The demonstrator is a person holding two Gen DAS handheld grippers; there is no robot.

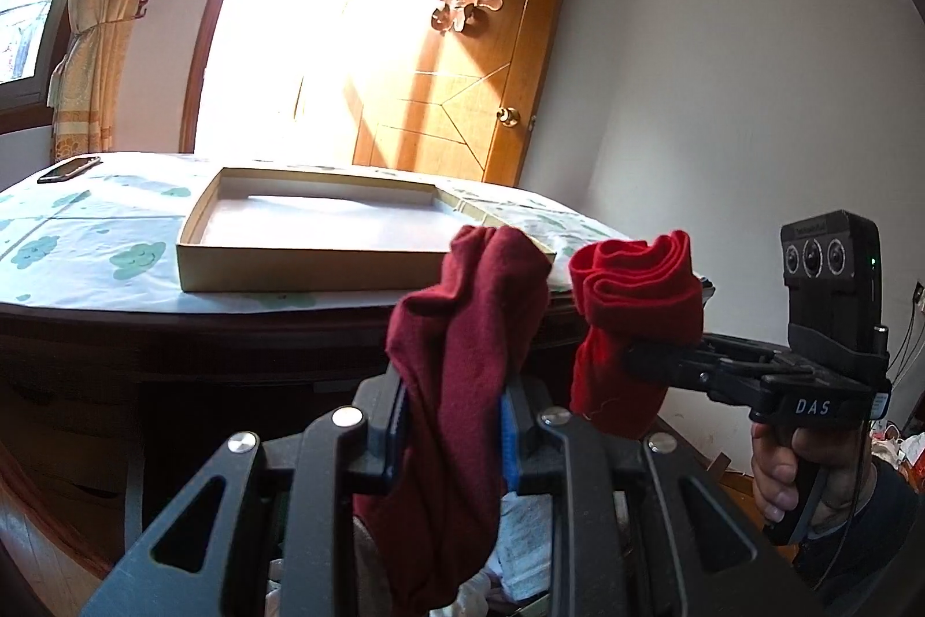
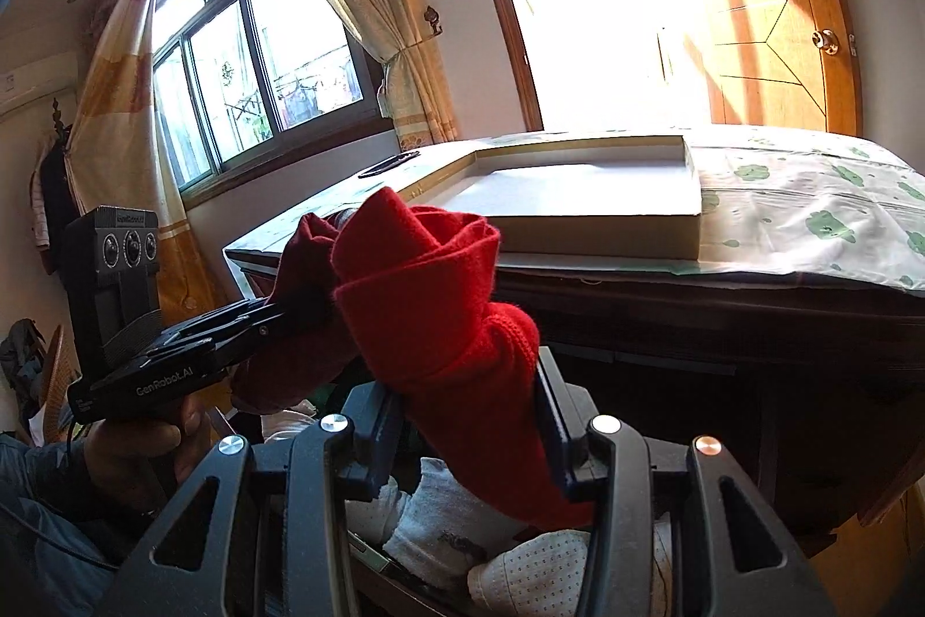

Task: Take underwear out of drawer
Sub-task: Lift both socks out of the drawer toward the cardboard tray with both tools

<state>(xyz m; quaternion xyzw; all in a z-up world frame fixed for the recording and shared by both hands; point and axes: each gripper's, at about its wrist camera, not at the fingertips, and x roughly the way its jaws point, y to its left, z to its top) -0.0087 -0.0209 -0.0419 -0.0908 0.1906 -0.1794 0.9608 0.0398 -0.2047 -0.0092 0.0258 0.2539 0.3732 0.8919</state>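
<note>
A: Status on both tools?

B: I see the left tool (image 1: 454,423) pinching a dark maroon folded cloth garment (image 1: 462,345); the blue pads press it from both sides, and it hangs down between the fingers. The right tool (image 2: 471,435) is clamped on a bright red rolled cloth garment (image 2: 433,293), with the roll bulging above the jaws.

A: Where are the garments relative to the drawer?

B: Both are held in the air, side by side, just above the open drawer of mixed white laundry (image 2: 462,530). Neither touches the bench (image 1: 87,235).

A: What's on the bench?

B: A patterned white cloth with green cloud prints (image 2: 809,212) covers it. On it sit a shallow tan cardboard tray (image 1: 300,264), white inside, and a dark phone (image 1: 69,169) at the far left corner. Behind, an orange wooden door (image 1: 491,56) stands open with hard glare.

A: Hands?

B: The person's right hand (image 1: 792,466) grips the right tool's handle.
</note>
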